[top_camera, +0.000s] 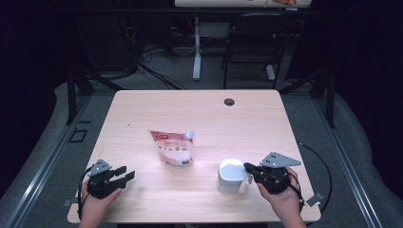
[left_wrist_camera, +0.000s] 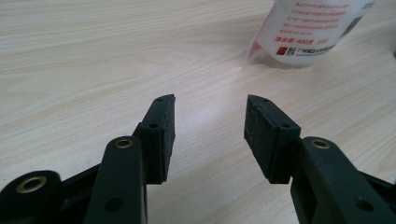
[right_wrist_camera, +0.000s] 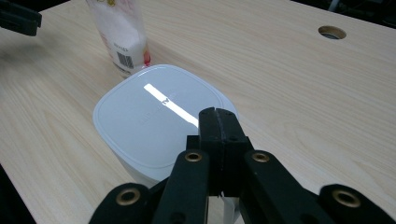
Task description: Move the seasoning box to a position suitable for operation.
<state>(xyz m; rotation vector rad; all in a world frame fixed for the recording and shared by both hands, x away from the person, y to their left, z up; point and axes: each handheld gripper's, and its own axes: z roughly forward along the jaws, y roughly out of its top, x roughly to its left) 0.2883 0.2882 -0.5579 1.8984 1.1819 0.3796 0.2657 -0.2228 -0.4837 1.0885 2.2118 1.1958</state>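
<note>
My left gripper point(top_camera: 124, 173) sits near the table's point(top_camera: 142, 109) front left corner, low over the wood, with its jaws spread wide and nothing between them. In the left gripper view, bare tabletop point(left_wrist_camera: 93, 56) shows through the gap between my two pads point(left_wrist_camera: 261, 135), and the pouch point(left_wrist_camera: 313, 28) stands ahead and off to one side, well apart from them.

In the high view that pouch point(top_camera: 173, 148), pink and white with a spout at its upper corner, lies around the middle of the table, between my two hands but farther from me.

To its right stands the white container point(top_camera: 230, 175), upright with its lid on. My right gripper point(top_camera: 248, 167) has its jaws pressed together, and its tips are at the container's right edge, level with the lid. In the right gripper view my closed fingers point(right_wrist_camera: 219, 135) overlap the near rim of the white lid point(right_wrist_camera: 154, 112); I cannot tell whether they pinch anything there.
</note>
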